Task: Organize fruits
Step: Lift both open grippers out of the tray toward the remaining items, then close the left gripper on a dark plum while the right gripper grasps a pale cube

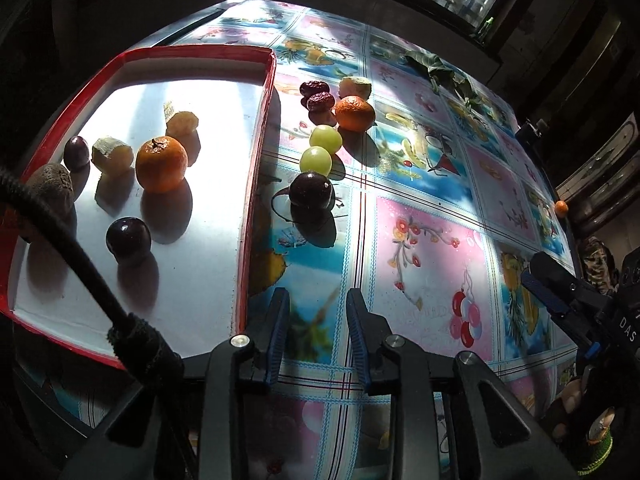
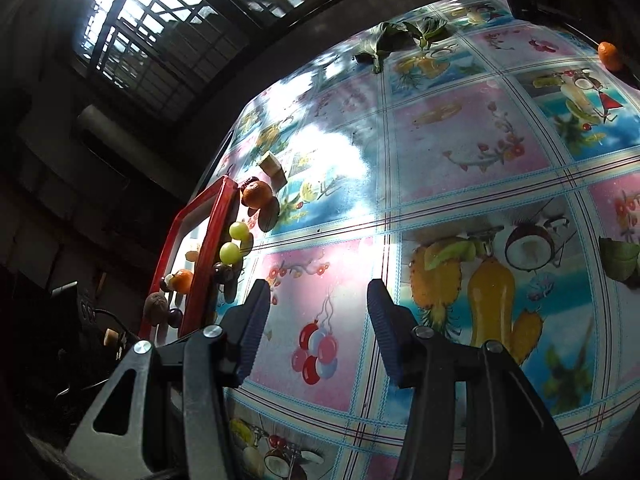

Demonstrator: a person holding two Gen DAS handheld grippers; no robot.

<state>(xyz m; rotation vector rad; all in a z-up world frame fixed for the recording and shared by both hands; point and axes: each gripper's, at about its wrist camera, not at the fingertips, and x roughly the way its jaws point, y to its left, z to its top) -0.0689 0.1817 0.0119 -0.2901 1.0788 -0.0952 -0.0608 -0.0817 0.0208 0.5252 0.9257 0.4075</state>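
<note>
A red-rimmed tray [image 1: 256, 148] with a white floor holds a tangerine [image 1: 160, 164], a dark plum [image 1: 128, 236], a dark grape [image 1: 76, 152], a kiwi [image 1: 52, 186] and two banana pieces [image 1: 112, 154]. Just right of it on the tablecloth lie another dark plum [image 1: 312, 191], two green grapes [image 1: 315, 159], a second tangerine [image 1: 354, 113], two red dates [image 1: 320, 102] and a banana piece [image 1: 355, 87]. My left gripper [image 1: 318, 308] is open above the cloth, short of the plum, with nothing between its fingers. My right gripper [image 2: 318, 300] is open and holds nothing, well right of the tray [image 2: 212, 248].
A small tangerine [image 2: 610, 55] sits alone near the far right table edge. Green leaves [image 2: 400, 36] lie at the back, another leaf [image 2: 620, 258] at the right. A black cable [image 1: 60, 232] crosses the tray's near corner. A barred window is behind the table.
</note>
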